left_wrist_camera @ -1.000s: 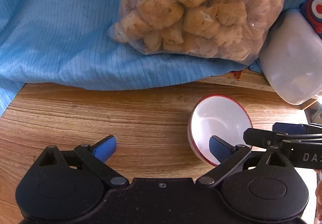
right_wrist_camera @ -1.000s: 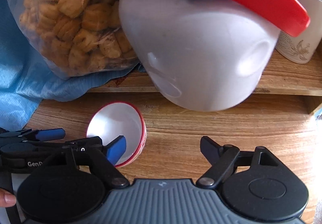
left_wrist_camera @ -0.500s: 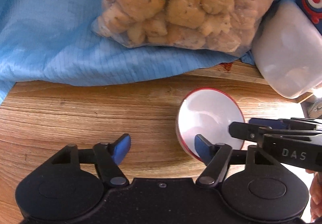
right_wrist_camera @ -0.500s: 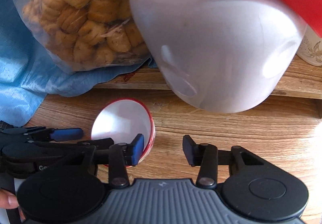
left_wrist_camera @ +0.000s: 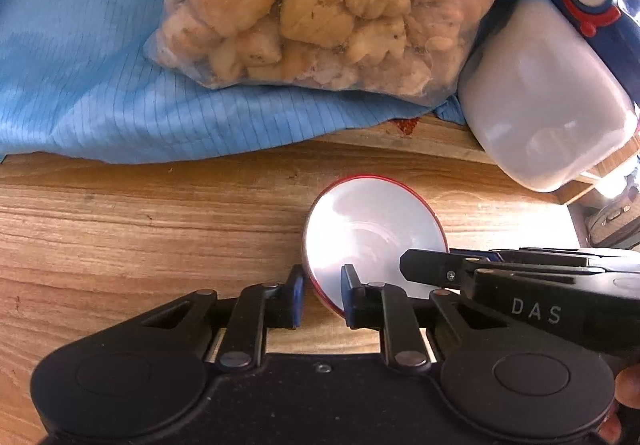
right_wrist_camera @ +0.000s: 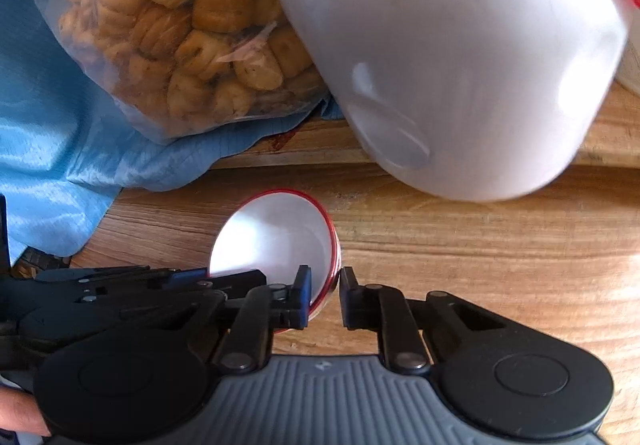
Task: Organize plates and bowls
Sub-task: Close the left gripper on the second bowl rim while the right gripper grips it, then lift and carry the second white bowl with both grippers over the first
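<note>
A small white bowl with a red rim (left_wrist_camera: 372, 229) sits on the wooden table; it also shows in the right wrist view (right_wrist_camera: 276, 241). My left gripper (left_wrist_camera: 322, 295) is shut on the bowl's near left rim, one finger inside and one outside. My right gripper (right_wrist_camera: 325, 297) is shut on the bowl's near right rim the same way. The right gripper's black body (left_wrist_camera: 520, 285) shows at the right of the left wrist view, and the left gripper's body (right_wrist_camera: 120, 293) at the left of the right wrist view.
A clear bag of biscuits (left_wrist_camera: 320, 5) lies on a blue cloth (left_wrist_camera: 80, 65) just behind the bowl. A white plastic jug with a red and blue lid (left_wrist_camera: 548, 97) stands on a raised wooden board (right_wrist_camera: 600, 141) at the right, close over the bowl.
Both grippers moved in on the bowl and closed: each went from wide open to shut on its side of the bowl's rim. The bowl stayed on the table.
</note>
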Tool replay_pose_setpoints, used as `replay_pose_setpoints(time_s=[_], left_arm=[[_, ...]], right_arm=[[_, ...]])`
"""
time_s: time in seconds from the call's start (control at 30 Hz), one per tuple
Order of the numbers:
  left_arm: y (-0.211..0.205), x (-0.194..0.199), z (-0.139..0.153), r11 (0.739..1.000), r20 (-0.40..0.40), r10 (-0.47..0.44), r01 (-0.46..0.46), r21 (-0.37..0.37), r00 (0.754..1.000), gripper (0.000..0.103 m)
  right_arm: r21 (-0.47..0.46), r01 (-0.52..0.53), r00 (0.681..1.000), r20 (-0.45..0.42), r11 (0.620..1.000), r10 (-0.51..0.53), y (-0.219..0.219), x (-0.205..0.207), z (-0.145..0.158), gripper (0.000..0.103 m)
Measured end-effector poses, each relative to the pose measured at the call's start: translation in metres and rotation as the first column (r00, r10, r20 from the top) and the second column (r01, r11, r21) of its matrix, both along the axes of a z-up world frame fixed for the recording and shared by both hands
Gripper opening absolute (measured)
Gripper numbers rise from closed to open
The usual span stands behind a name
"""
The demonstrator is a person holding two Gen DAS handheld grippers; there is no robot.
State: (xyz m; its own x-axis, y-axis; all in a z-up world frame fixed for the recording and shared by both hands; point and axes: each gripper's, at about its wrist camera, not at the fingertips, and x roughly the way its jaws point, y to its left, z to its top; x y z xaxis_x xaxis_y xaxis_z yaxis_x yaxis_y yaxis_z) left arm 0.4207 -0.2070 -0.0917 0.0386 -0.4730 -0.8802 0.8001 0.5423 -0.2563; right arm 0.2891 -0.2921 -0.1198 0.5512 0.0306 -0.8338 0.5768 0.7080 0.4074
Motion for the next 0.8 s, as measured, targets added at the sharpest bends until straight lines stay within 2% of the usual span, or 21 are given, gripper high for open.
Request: replay_pose_setpoints(time_s=[0.2,0.5,0.8], left_arm=[[0.018,-0.022,0.026,0.999,0.06,-0.043,0.044,-0.018,0.997,0.019],[0.042,-0.038,0.068,0.995,0.105,-0.031,0.041,-0.094,0.994,0.019],[0.066,-0.06,0.103,0.991,0.136,-0.001,0.018,-0.13,0.991,0.019]], right_arm=[[-0.009,-0.022,0.999,0.03,1.0,0.022,0.016,-0.013,0.022,0.016],[-0.026,-0.049,0.995,0.081,0.998,0.051,0.031,-0.023,0.049,0.016],[-0.032,-0.091,0.99,0.109,0.995,0.095,0.033,-0.054,0.07,0.016]])
